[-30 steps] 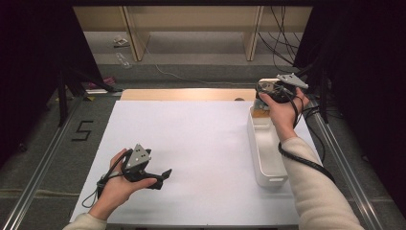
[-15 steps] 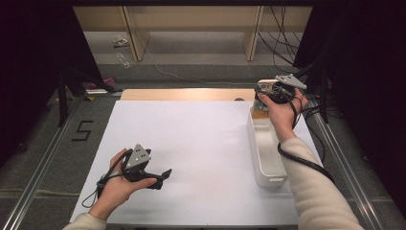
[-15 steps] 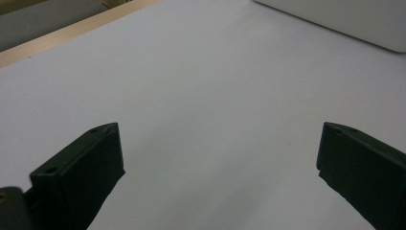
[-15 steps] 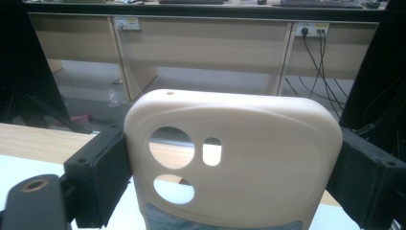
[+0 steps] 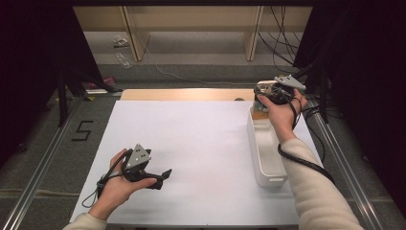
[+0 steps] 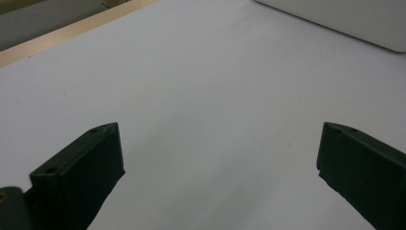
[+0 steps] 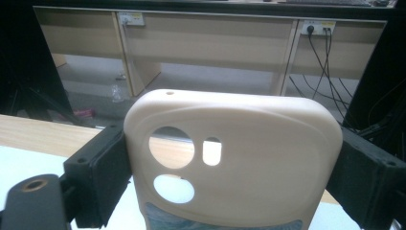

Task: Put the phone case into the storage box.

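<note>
Wooden tabletop [image 5: 182, 94], pale at its far edge, nearly all covered by a white sheet [image 5: 201, 153]. On the sheet, along the right side, a long white plastic tray [image 5: 266, 158] lying lengthwise from far to near, its near end well short of the front edge. Grey floor [image 5: 57, 158] to either side, marked "5" at left.

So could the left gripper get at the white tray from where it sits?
Probably yes: the left gripper has open fingers, and bare white table sheet lies between it and the white tray, though it's a fair stretch across.
</note>
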The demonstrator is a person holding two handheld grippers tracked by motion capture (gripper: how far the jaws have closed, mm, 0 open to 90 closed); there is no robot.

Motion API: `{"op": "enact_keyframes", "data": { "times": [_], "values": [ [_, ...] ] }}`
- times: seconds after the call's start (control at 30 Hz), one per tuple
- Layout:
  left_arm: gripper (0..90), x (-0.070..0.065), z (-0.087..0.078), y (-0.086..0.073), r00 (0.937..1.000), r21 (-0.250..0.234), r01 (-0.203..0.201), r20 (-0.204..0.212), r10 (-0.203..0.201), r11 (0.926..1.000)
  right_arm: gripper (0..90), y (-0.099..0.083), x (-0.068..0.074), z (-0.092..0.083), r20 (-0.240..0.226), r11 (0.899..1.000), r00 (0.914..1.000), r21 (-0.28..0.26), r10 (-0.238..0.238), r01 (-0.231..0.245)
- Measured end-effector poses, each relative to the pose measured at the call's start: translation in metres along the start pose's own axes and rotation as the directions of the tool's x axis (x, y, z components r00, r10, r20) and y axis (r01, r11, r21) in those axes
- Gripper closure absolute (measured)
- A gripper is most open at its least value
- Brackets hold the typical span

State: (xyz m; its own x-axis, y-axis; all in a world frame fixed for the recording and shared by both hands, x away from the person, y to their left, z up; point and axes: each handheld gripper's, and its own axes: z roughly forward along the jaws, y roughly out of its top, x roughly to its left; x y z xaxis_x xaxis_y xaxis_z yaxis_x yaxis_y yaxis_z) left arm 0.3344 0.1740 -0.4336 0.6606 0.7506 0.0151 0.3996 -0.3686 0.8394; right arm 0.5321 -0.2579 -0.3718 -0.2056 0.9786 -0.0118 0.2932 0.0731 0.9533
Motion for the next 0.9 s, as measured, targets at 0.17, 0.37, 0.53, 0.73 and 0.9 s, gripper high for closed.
{"op": "enact_keyframes", "data": {
  "times": [0.17, 0.37, 0.53, 0.73, 0.9],
  "values": [
    [1.3, -0.0003, 0.0003, -0.0001, 1.0, 0.002, 0.0, 0.002, 0.0, 1.0, 12.0, -0.0013, 0.0, 0.0002, -0.008, 1.0, 1.0, 0.012, 0.002, -0.002],
    [1.3, 0.0, 0.0001, -0.0001, 1.0, 0.002, 0.0, 0.001, 0.0, 1.0, 12.0, -0.0014, -0.0005, 0.0005, -0.007, 1.0, 1.0, 0.013, -0.002, 0.002],
    [1.3, -0.0003, 0.0003, -0.0002, 1.0, 0.001, 0.002, 0.002, -0.002, 1.0, 11.9, -0.0027, -0.0009, 0.0011, -0.01, 1.0, 0.9999, 0.021, -0.004, 0.004],
    [1.3, -0.0001, 0.0003, -0.0001, 1.0, 0.002, 0.001, 0.001, -0.001, 1.0, 11.9, -0.0047, -0.0016, 0.002, -0.013, 1.0, 0.9999, 0.03, -0.005, 0.006],
    [1.3, -0.0004, 0.0006, -0.0001, 1.0, 0.001, 0.002, 0.002, -0.002, 1.0, 11.9, -0.0048, -0.0013, 0.0027, -0.013, 1.0, 0.9999, 0.029, -0.008, 0.008]
  ]
}}
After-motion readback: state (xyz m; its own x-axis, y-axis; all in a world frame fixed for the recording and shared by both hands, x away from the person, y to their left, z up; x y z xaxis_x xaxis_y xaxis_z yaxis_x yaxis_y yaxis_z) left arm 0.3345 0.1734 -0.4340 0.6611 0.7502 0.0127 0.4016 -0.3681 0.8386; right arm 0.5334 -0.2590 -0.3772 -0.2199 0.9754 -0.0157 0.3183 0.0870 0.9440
